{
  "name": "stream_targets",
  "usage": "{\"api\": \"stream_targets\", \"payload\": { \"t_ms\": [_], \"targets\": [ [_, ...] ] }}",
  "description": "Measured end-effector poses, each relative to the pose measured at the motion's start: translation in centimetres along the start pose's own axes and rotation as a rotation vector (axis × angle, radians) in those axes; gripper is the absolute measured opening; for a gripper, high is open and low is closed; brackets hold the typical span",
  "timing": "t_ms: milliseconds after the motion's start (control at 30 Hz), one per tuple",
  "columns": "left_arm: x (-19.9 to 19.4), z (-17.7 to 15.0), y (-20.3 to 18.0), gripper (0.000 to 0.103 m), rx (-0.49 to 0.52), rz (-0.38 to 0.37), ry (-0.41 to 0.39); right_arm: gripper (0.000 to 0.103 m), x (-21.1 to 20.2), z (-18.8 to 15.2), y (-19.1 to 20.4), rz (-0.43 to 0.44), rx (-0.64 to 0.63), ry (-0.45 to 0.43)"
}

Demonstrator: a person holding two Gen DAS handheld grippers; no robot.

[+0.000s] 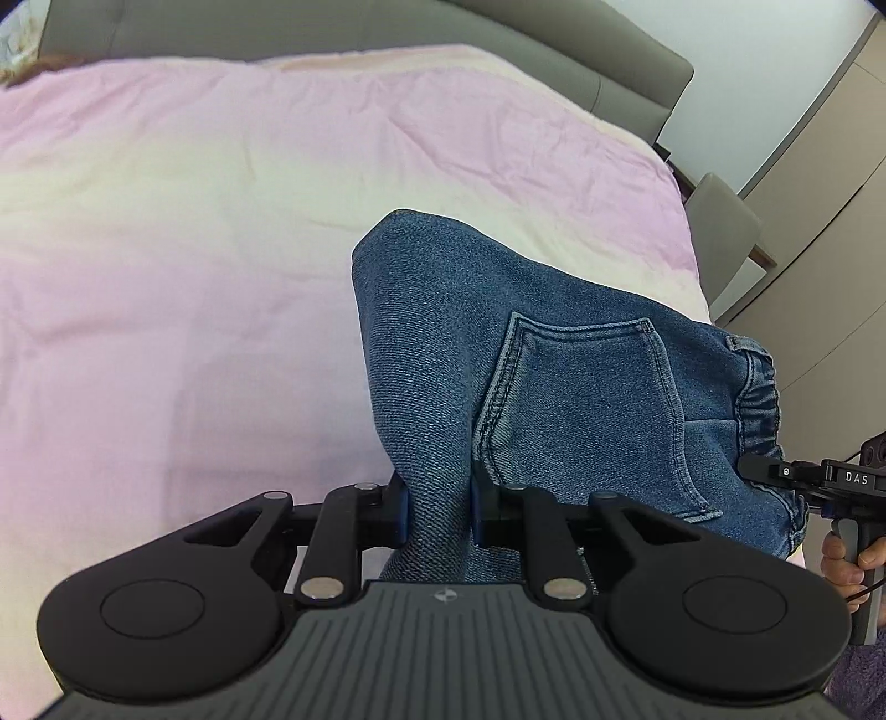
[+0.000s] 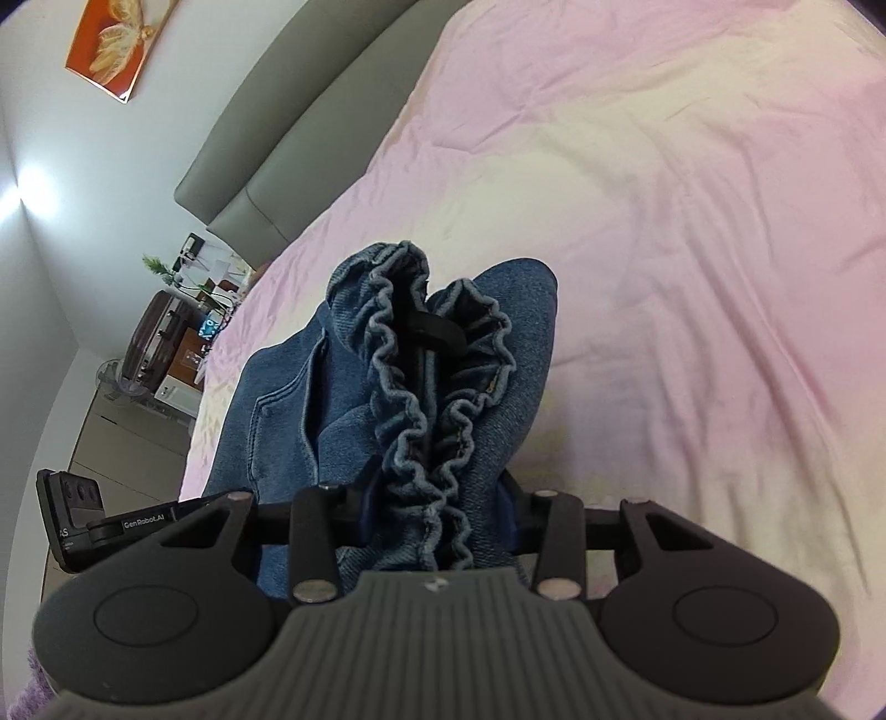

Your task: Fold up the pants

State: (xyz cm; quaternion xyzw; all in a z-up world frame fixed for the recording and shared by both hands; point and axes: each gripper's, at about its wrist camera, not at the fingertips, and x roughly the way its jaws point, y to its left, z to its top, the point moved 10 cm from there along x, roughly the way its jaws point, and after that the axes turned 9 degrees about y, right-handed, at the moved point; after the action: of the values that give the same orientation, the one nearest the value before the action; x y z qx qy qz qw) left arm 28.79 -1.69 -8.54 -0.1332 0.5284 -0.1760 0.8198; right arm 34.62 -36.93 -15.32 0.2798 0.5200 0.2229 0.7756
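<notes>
left gripper (image 1: pixel 440 507): closest in left wrist view, black two-finger tool, jaws clamped on a bunched fold of denim; cloth fills the gap between the pads and runs back toward the camera body
right gripper (image 2: pixel 437 507): closest in right wrist view, jaws clamped on the gathered elastic waistband (image 2: pixel 426 399), ruffled edge runs straight up between the fingers
right gripper, seen from left wrist: at far right edge, black body marked DAS, pinching the waistband end; person's hand (image 1: pixel 847 559) on its grip handle below
left gripper, seen from right wrist: lower left edge, black body with GenRobot.AI text, tips hidden behind denim
jeans (image 1: pixel 526 376): blue denim, held up off the bed between both grippers, draped in a hump; back pocket (image 1: pixel 587 410) with contrast stitching faces left camera; waistband to the right in that view
jeans lower part: hangs or rests toward the sheet, cannot tell where contact is
bedsheet (image 1: pixel 194 249): pink, fading to pale cream in bright patches, lightly wrinkled, under and beyond the jeans
headboard (image 1: pixel 360 27): grey padded, behind the bed
wardrobe (image 1: pixel 830 232): beige panels, far right in left view
bedside clutter (image 2: pixel 188 288): plant, small items, dark suitcase, far left in right view, too small to tell more
wall picture (image 2: pixel 119 41): orange with pale flower, top left, on white wall
</notes>
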Motion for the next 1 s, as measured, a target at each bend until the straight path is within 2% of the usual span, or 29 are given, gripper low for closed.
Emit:
{"api": "stream_targets", "payload": {
  "t_ms": [67, 267, 433, 567, 700, 900, 1000],
  "targets": [
    [-2.8, 0.1, 0.9, 0.021, 0.022, 0.034, -0.018, 0.037, 0.8, 0.4, 1.1, 0.028, -0.007, -0.006],
    [-11.0, -0.6, 5.4, 0.021, 0.032, 0.125, -0.059, 0.037, 3.9, -0.7, 9.2, 0.121, -0.049, 0.010],
    [-14.8, -1.8, 10.5, 0.021, -0.005, 0.193, -0.075, 0.037, 8.9, -2.6, 15.1, 0.180, -0.070, 0.052],
    [-15.2, -2.6, 14.6, 0.021, -0.042, 0.210, -0.069, 0.037, 13.4, -3.8, 17.8, 0.196, -0.074, 0.085],
    [-13.8, -3.2, 18.7, 0.021, -0.073, 0.210, -0.039, 0.037, 18.3, -4.7, 18.9, 0.178, -0.070, 0.129],
    [-10.5, -4.2, 24.6, 0.021, -0.101, 0.185, 0.001, 0.037, 25.0, -5.7, 17.8, 0.124, -0.064, 0.180],
    [-7.9, -4.2, 26.3, 0.021, -0.111, 0.167, 0.012, 0.037, 28.0, -5.5, 16.9, 0.095, -0.052, 0.202]
  ]
}}
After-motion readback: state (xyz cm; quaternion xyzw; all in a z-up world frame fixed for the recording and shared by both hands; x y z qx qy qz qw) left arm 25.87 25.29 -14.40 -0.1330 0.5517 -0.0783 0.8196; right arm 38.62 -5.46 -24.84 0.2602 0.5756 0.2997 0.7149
